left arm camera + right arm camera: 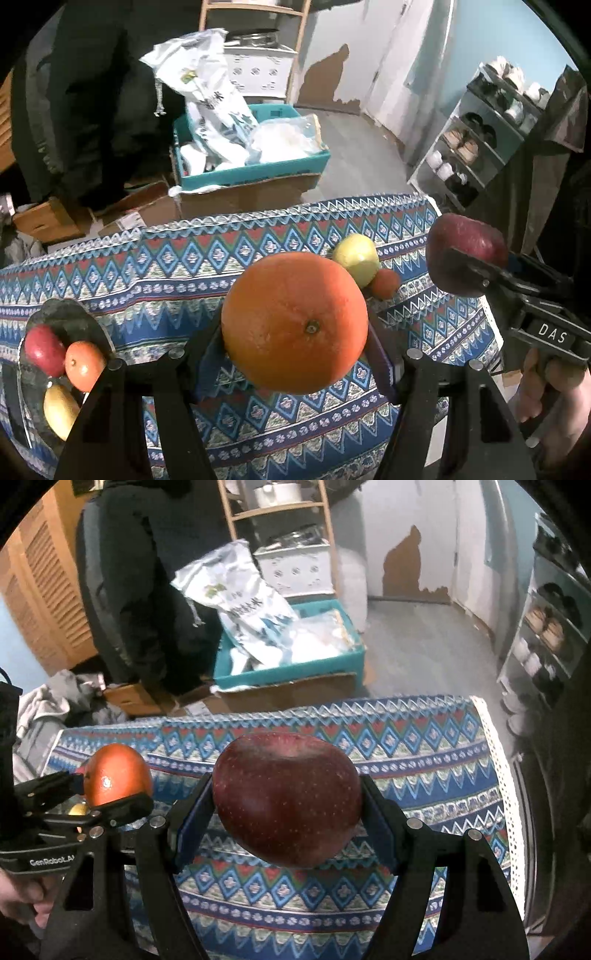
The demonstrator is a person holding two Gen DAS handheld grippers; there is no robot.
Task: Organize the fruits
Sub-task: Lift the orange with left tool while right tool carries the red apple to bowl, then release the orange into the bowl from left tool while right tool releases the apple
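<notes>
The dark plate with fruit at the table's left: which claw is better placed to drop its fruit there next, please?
Probably the left claw: its large round orange hangs nearer the plate; the right claw's dark red apple is far across.

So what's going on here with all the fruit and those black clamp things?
A person is sorting fruit with a hand-held gripper in each hand. The left gripper is clamped on a large orange, the right gripper on a dark red apple, both held above the patterned tablecloth. A dark plate already holds three fruits; a yellow-green apple and a small orange fruit wait on the cloth.
</notes>
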